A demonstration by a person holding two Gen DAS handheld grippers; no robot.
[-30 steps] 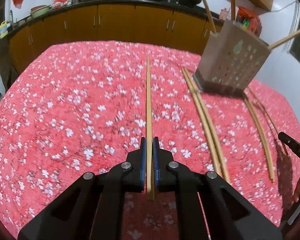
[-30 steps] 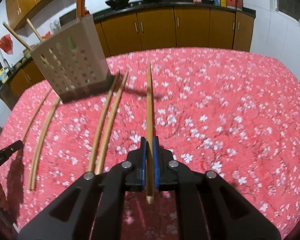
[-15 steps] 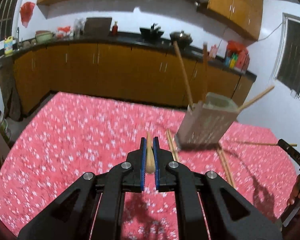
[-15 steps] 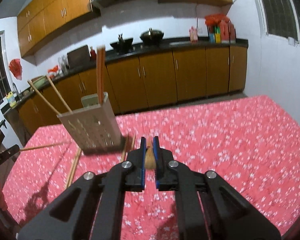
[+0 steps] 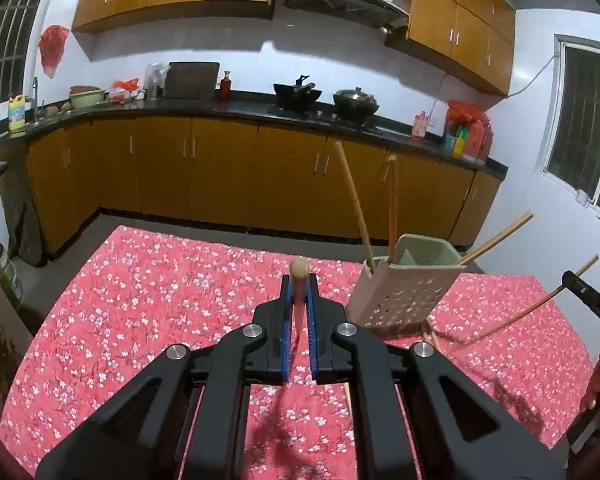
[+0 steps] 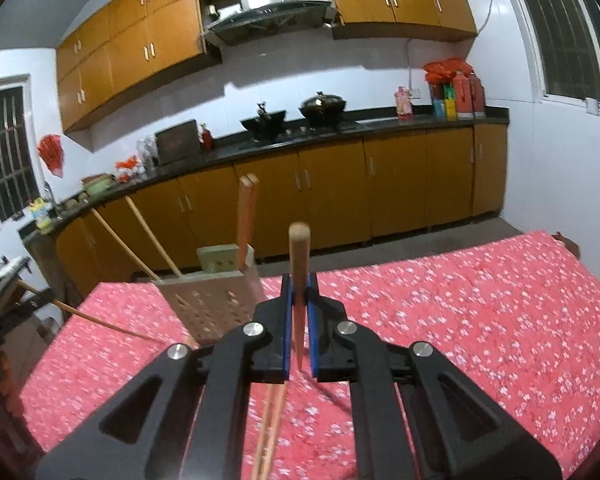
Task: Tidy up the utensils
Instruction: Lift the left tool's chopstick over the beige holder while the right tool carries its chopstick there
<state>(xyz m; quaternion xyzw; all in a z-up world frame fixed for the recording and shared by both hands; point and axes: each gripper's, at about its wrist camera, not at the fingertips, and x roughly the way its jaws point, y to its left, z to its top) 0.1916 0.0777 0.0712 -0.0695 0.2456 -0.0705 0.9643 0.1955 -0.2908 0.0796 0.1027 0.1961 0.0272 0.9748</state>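
Both tongs were raised level above the table with the red, white-blossomed cloth (image 5: 160, 300), facing the kitchen cabinets. The left tongs (image 5: 299, 292) were clamped on a pale wooden chopstick (image 5: 299, 270) that pointed straight ahead, its round end toward the camera. The right tongs (image 6: 299, 300) gripped a second wooden chopstick (image 6: 299, 248), tilted upward. The beige perforated plastic utensil holder (image 5: 404, 292) stood on the table between them, several chopsticks leaning inside it.

Two claws (image 5: 299, 300) (image 6: 299, 300), each with one chopstick (image 5: 299, 270) (image 6: 299, 256); one perforated holder (image 5: 404, 292) with four chopsticks (image 5: 354, 204); two woks (image 5: 296, 94).
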